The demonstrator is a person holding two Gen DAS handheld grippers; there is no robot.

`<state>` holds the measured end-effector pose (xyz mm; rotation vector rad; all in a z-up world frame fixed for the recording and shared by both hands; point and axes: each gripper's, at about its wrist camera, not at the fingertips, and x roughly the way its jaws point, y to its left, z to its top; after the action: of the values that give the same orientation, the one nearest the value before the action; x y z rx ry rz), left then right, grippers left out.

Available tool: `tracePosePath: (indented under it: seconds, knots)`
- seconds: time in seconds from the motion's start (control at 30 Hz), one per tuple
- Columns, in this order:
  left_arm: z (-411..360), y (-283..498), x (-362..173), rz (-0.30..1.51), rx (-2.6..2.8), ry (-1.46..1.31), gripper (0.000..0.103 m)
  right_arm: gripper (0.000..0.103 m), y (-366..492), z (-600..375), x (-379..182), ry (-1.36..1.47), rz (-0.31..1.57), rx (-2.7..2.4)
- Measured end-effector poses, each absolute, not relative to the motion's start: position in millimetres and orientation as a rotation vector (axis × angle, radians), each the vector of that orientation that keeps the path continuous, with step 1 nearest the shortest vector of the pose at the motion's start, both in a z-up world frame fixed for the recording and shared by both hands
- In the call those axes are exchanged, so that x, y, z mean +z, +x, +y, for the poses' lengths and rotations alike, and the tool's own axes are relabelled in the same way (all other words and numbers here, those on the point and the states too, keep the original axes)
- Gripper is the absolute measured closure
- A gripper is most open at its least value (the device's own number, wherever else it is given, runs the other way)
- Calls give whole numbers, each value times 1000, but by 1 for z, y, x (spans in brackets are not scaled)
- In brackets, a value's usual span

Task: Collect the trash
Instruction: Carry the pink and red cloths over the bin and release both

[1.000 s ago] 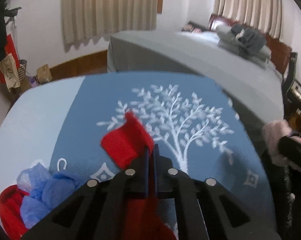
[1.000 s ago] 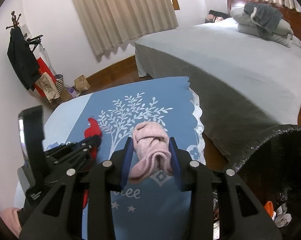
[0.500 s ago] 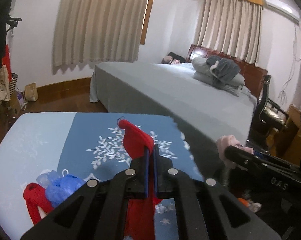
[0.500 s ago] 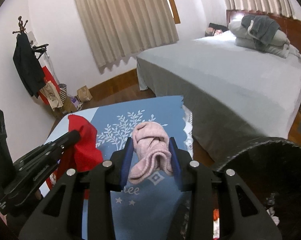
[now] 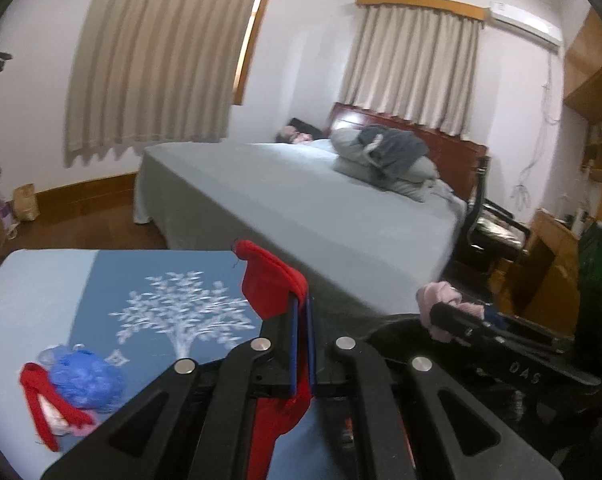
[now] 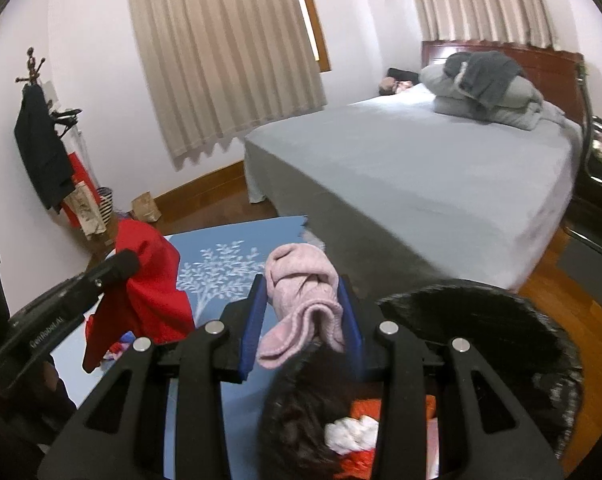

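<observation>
Red cloth clamped in our left gripper, pink sock pinched in our right gripper; both lifted off the blue mat, now at lower frame near the black bin.

The table is the landmark. Behind it stands the bed, with a pile of bedding at its far end. To the right of the table sits the trash bag, with scraps inside. On the table's near left part lie 2 bundles, a crumpled bag and a strip of cloth, touching. Far left of the table, by the wall, stands a coat rack.
</observation>
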<state>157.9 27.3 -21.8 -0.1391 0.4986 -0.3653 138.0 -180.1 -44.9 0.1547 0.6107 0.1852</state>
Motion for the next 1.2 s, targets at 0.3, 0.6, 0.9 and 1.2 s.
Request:
tracePosePath:
  seconds: [0.3,0.6,0.9,1.2]
  knots:
    - [-44,143,-12,483,-526,-133,99,68,104,-244,-41,157,599,56]
    - [-96,143,-25,543,-641,-141,99,68,79,-294,-59,166,625,-49]
    - [-118,154,-68,671,-655,-102,99,68,76,-314,-86,194,664,-72]
    - [-114,156,-82,726,-636,-100,57,41,82,-319,-101,202,687,-102]
